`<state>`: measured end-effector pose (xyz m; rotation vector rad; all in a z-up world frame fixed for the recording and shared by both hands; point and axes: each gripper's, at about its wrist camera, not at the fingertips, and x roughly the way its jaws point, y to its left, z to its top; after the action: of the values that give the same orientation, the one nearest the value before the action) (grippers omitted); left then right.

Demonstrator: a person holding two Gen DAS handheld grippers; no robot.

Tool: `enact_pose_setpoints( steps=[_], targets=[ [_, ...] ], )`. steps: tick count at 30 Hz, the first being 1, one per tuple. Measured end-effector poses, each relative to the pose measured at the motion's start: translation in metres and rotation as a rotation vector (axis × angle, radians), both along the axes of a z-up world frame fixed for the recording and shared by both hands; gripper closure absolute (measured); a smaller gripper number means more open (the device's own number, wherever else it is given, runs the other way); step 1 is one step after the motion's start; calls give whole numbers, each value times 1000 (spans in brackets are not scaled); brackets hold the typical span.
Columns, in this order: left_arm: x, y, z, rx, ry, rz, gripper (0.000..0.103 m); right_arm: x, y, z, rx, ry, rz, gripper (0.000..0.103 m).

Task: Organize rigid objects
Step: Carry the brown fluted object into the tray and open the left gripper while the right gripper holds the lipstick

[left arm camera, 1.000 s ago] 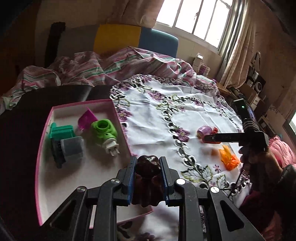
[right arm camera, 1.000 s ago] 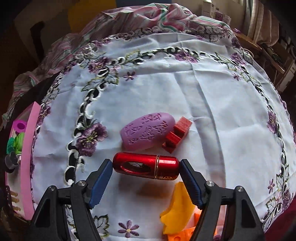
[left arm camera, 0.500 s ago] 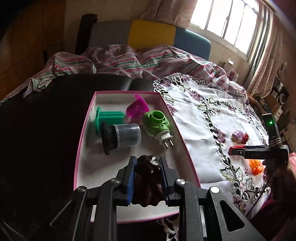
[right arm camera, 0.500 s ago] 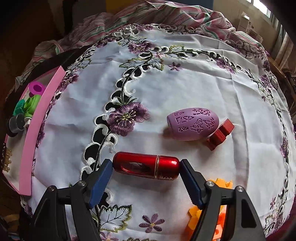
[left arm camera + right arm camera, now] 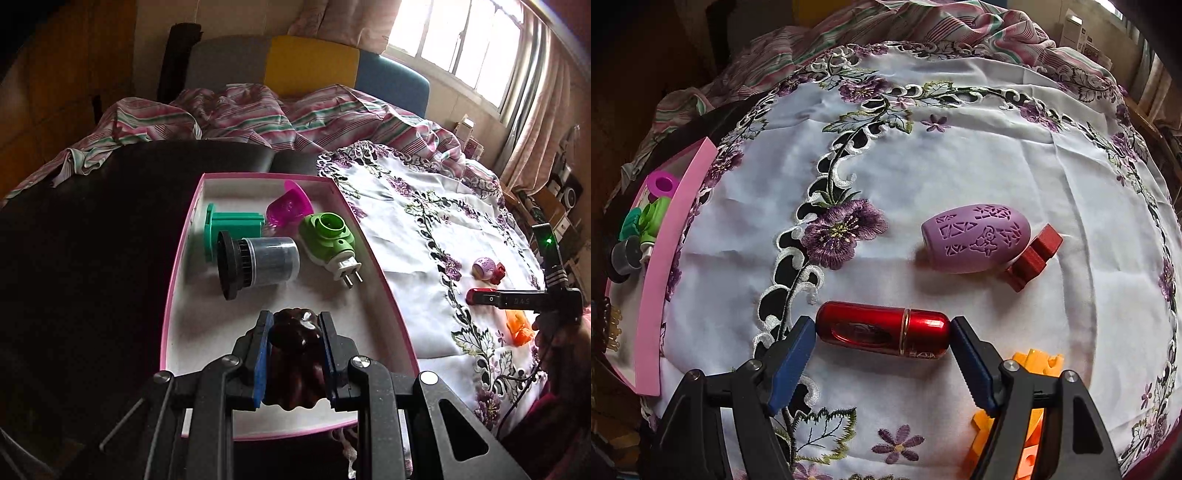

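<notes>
- Over the pink tray (image 5: 173, 295), at its 6 o'clock end, you are holding the dark brown mould (image 5: 295, 358) clamped in the left gripper (image 5: 295, 354); parting its jaws to set it down looks next.
- On the cloth, your right gripper (image 5: 882, 354) is clamping the red capsule (image 5: 882, 332) end to end, at 7 o'clock from the purple egg (image 5: 975, 240); carrying it trayward follows.

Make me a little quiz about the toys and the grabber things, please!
1. True or false: the left gripper holds a dark brown mold over the pink tray.
2. What does the right gripper have between its fingers? A) purple egg B) red capsule C) orange piece
3. Fill in: the green plug lies in the ____.

Key: 1 true; 2 B; 3 tray.
</notes>
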<state>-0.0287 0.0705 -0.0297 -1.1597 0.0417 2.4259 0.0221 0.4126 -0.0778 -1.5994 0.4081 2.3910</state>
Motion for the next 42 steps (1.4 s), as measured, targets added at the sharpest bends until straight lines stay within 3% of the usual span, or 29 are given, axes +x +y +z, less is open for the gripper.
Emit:
enact_pose_setpoints(
  steps=[2, 5, 23, 34, 37, 42],
  targets=[
    [1, -1, 0, -4, 0, 2, 79, -1, 0, -5, -13, -28, -3, 26],
    [0, -3, 0, -8, 1, 5, 79, -3, -8, -10, 60, -67, 19, 27],
    [-13, -19, -17, -39, -41, 27, 79, -4, -13, -7, 110, -61, 41, 27],
    [-38, -8, -24, -77, 11, 37, 79, 2, -7, -2, 139, -43, 25, 27],
    [-37, -6, -29, -99, 22, 51, 77, 2, -5, 1, 138, -28, 17, 27],
    [-35, -9, -32, -111, 24, 60, 62, -2, -7, -2, 158, -29, 40, 27]
  ],
)
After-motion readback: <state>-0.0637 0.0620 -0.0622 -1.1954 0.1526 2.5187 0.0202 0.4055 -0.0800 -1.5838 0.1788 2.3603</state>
